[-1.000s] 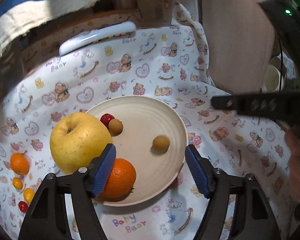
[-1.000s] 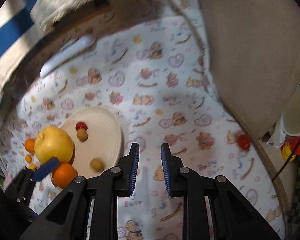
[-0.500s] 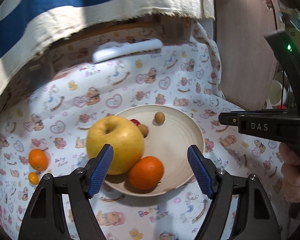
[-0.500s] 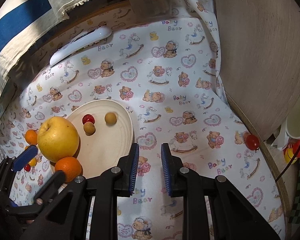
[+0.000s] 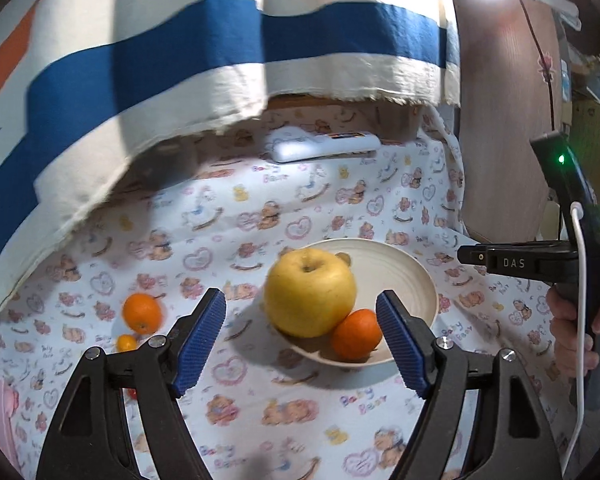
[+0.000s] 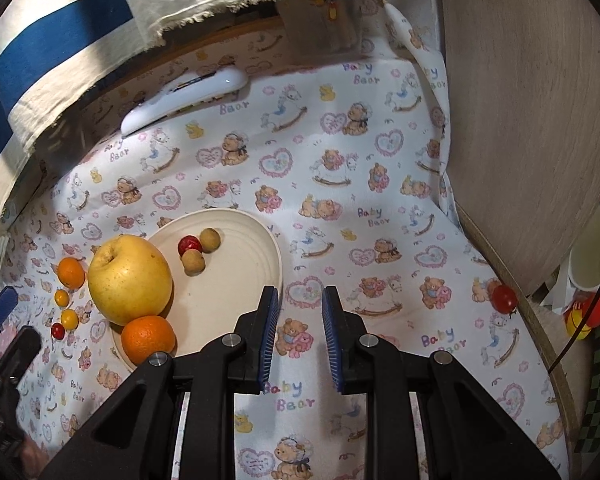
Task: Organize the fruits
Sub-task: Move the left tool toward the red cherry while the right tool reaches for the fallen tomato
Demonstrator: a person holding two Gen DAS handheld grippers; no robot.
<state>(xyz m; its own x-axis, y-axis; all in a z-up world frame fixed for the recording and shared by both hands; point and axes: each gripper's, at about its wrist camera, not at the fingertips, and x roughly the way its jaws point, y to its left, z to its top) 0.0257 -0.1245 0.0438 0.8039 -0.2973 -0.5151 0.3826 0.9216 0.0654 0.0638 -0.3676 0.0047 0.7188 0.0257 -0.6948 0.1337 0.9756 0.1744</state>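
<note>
A cream plate [image 6: 240, 300] on the bear-print cloth holds a large yellow apple [image 6: 130, 280], an orange [image 6: 148, 339], a red cherry tomato [image 6: 189, 245] and two small brown fruits [image 6: 210, 239]. In the left wrist view the apple [image 5: 310, 294] and orange [image 5: 358, 334] sit at the plate's [image 5: 416, 276] near edge. My left gripper [image 5: 299, 300] hovers open in front of them, touching nothing. My right gripper [image 6: 301, 294] is shut and empty over the cloth, right of the plate. Loose fruit lies left of the plate: an orange [image 6: 71, 272] and several small yellow and red ones [image 6: 69, 319].
A red tomato [image 6: 504, 298] lies alone at the cloth's right edge beside a wooden board [image 6: 520, 120]. A white remote [image 5: 324, 147] lies at the back under a hanging striped cloth [image 5: 180, 80]. A white cup [image 6: 592, 252] stands beyond the board.
My left gripper has pulled back and risen from the plate, leaving the orange there. One small brown fruit rolled across the plate to join the other two. The right gripper barely moved.
</note>
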